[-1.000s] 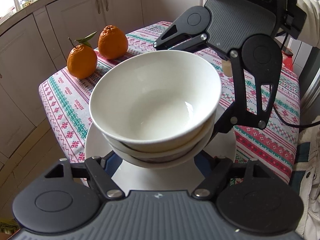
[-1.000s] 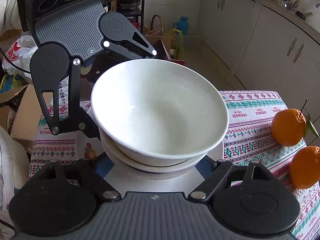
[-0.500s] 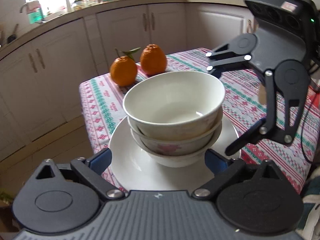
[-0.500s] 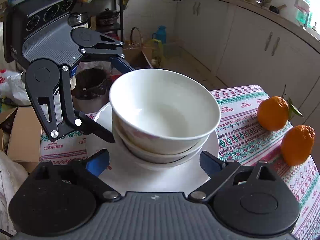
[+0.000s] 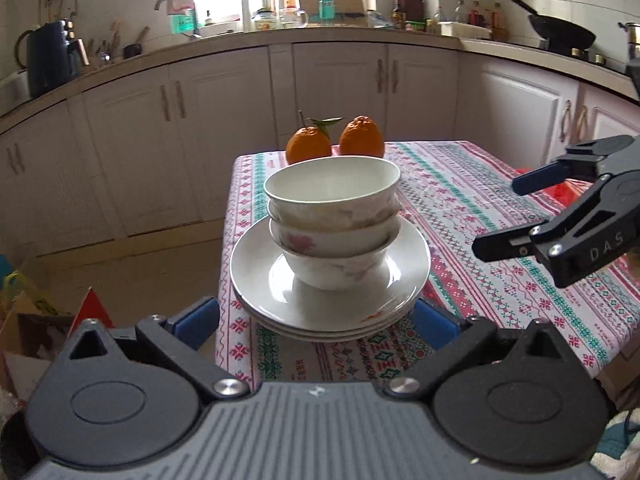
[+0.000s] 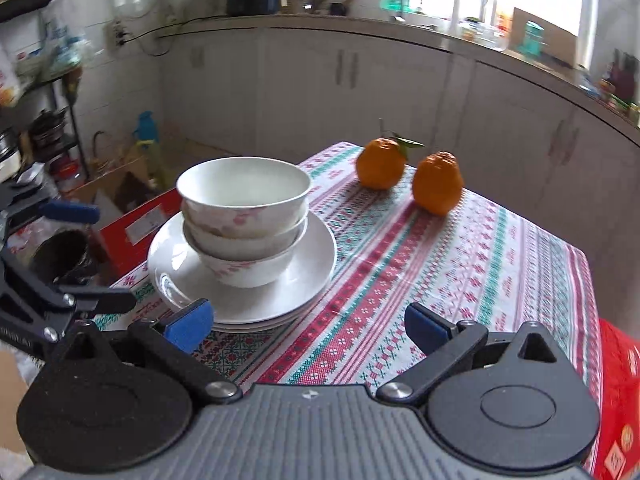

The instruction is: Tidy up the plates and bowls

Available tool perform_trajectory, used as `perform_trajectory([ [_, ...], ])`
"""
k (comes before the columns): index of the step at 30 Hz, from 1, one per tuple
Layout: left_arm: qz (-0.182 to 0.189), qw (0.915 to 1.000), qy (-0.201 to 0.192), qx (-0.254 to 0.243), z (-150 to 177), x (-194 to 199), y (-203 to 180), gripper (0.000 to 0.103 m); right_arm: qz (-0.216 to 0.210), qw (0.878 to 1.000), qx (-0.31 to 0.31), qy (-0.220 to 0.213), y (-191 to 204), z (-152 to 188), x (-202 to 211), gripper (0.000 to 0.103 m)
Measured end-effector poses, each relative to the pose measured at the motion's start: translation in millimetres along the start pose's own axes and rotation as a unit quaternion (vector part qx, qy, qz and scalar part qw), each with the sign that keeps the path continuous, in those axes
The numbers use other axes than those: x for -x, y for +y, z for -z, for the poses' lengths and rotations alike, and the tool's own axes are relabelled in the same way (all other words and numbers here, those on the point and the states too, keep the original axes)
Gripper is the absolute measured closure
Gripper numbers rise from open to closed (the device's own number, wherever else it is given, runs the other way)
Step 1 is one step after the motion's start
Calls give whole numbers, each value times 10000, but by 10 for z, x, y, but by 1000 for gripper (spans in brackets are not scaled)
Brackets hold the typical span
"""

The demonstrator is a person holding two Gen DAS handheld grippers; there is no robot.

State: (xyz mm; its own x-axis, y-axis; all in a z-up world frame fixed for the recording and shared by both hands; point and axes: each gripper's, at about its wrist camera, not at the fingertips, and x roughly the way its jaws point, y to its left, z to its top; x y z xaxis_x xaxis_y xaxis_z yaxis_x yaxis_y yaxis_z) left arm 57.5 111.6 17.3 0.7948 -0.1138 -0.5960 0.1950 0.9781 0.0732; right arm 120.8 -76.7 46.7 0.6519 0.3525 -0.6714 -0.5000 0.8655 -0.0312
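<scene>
— What is sitting on the patterned tablecloth (image 5: 472, 216)?

— Three white bowls (image 5: 333, 220) (image 6: 243, 216) are nesting upright in one stack, the lower ones showing pink floral prints. They are resting in the middle of a stack of white plates (image 5: 256, 280) (image 6: 320, 264).

— Where is the pile lying?

— The plates are sitting at a corner of the table, their rim slightly overhanging the edge.

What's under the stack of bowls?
The bowls sit on a pile of white plates on the patterned tablecloth. The plate middles and the cloth beneath are covered, so not visible.
</scene>
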Motion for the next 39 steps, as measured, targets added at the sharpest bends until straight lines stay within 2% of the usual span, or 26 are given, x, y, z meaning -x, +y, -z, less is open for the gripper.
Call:
perform_trajectory([
  [4, -674, 9962, -151, 539, 51, 138, -149, 1, 550, 9975, -387, -192, 33, 126, 162, 0],
  [7, -807, 9925, -223, 894, 80, 248, -184, 1, 758, 9948, -628, -273, 43, 198, 273, 0],
  [10, -1020, 9895, -281, 980, 77, 326, -242, 1, 965, 9924, -682, -344, 65, 238, 359, 0],
  [17, -1152, 9875, -422, 993, -1, 428, -312, 1, 1063, 9908, -706, -440, 92, 287, 461, 0],
  [21, -1096, 9866, -469, 1112, 0, 450, -320, 1, 1078, 9910, -656, -453, 133, 293, 466, 0],
  [39, -1235, 9858, -411, 1065, -1, 444, -379, 1, 1129, 9904, -610, -521, 171, 290, 508, 0],
])
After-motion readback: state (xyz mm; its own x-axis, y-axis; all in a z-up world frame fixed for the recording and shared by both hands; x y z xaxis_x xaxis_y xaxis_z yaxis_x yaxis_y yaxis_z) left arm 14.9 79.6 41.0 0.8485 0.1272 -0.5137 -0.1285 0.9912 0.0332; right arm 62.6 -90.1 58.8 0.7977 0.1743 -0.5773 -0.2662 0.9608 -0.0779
